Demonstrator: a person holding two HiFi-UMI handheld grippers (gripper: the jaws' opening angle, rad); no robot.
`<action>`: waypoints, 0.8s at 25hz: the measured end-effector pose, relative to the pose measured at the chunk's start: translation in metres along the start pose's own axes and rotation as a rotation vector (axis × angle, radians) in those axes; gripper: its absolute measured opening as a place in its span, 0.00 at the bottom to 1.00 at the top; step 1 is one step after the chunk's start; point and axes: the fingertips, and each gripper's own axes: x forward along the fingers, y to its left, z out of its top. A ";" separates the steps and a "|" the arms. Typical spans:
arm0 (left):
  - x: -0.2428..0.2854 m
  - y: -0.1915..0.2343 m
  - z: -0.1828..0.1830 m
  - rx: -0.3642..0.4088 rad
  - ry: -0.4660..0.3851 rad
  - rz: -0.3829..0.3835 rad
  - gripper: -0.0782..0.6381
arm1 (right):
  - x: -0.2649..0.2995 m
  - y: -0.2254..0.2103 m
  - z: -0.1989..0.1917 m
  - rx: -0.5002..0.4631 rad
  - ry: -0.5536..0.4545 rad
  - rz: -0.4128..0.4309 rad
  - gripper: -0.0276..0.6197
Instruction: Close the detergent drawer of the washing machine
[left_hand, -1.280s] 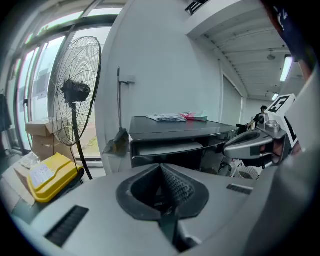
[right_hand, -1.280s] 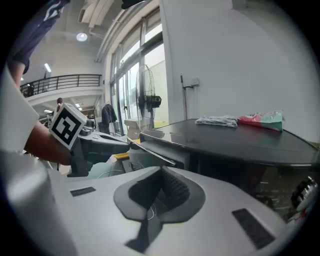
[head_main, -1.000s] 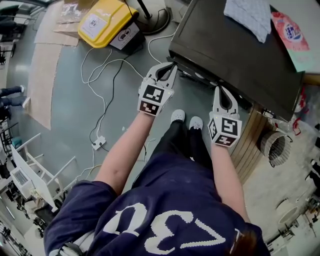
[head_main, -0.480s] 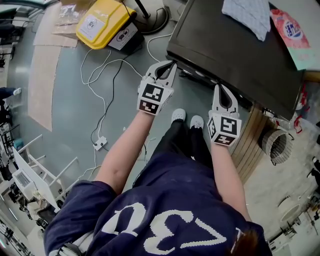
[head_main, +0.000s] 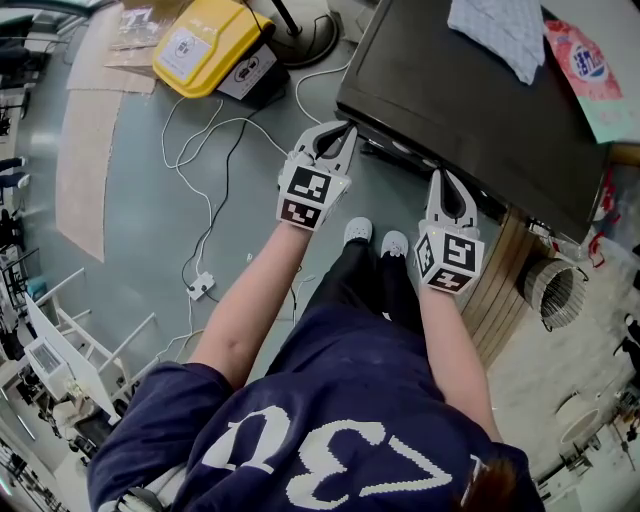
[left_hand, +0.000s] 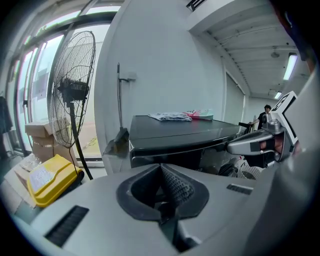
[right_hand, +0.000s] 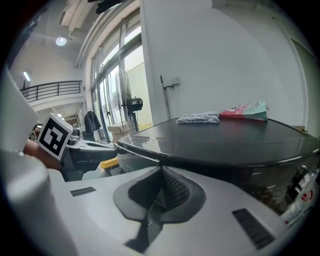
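Black and glossy, the washing machine (head_main: 470, 90) stands in front of the person, with a folded cloth (head_main: 495, 30) and a pink packet (head_main: 580, 60) near the far edge of its top; a yellow box (head_main: 205, 40) and loose cables (head_main: 200, 190) lie on the floor off its left corner, and a fan (left_hand: 72, 85) stands by the window beyond.

Both grippers are held at the machine's front edge, well apart from each other; the left gripper (head_main: 343, 128) points at the front left corner with its jaws clenched on nothing; the right gripper (head_main: 440, 176) sits further along the same edge, also pressed together and empty; each gripper view shows ribbed pads meeting with no object between them.

The detergent drawer belongs in the front panel under that edge; the head view looks almost straight down the panel, so only a narrow strip (head_main: 392, 150) shows jutting out between the two grippers; whether this is the drawer, and how far out it sits, cannot be told.

Judging by this, the task looks near its very start or its very end; neither gripper visibly presses on the front, so a push inward may remain, or only a check that the drawer sits flush.
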 end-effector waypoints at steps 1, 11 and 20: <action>0.000 0.000 0.000 -0.001 0.000 0.001 0.13 | 0.000 0.000 0.000 0.000 0.000 -0.001 0.07; 0.003 0.001 0.000 -0.003 0.003 -0.008 0.13 | 0.003 -0.003 -0.001 0.023 -0.007 -0.024 0.07; 0.016 0.005 0.005 -0.009 -0.004 -0.019 0.13 | 0.017 0.009 0.006 -0.037 0.002 0.010 0.07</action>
